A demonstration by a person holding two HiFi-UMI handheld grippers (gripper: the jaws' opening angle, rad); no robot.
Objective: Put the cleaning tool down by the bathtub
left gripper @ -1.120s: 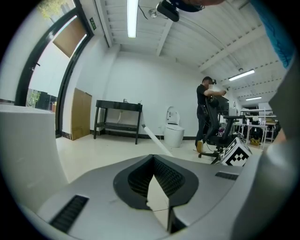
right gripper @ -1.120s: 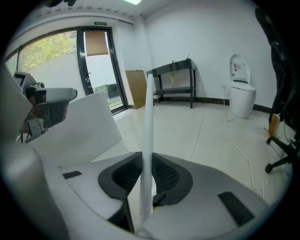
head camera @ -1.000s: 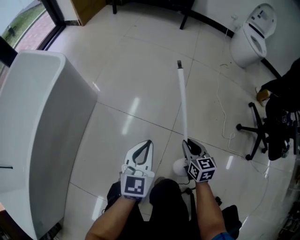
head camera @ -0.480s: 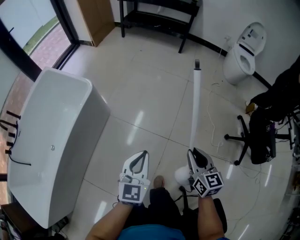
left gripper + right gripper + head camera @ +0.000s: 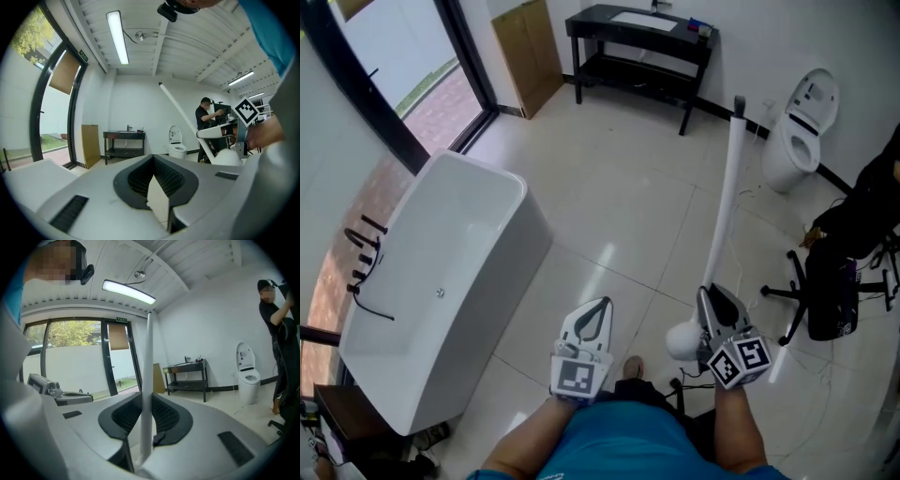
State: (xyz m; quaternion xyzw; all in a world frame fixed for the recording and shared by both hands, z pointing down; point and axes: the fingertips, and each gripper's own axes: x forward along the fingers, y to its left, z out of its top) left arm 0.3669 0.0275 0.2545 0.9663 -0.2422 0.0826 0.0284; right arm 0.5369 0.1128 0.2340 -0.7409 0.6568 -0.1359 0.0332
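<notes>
The cleaning tool is a long white pole (image 5: 724,202) with a round white head (image 5: 680,339) at its low end. My right gripper (image 5: 715,298) is shut on the pole just above the head, and the pole runs up between its jaws (image 5: 148,362). The pole stands steeply, its tip near the toilet in the head view. My left gripper (image 5: 598,305) is shut with nothing in it, a little left of the right one. The white bathtub (image 5: 441,281) lies on the floor to my left. In the left gripper view the pole (image 5: 178,110) slants up at the right.
A black faucet (image 5: 366,248) sits on the tub's far rim. A toilet (image 5: 802,127), a black console table (image 5: 642,37) and a brown board (image 5: 530,52) stand by the far walls. An office chair (image 5: 825,291) with dark cloth and a floor cable are on the right. A person in black (image 5: 276,329) stands by the toilet.
The view has swung up and taken in more of the tub and room. The pole has tipped more upright and to the right. Both grippers keep their states.
</notes>
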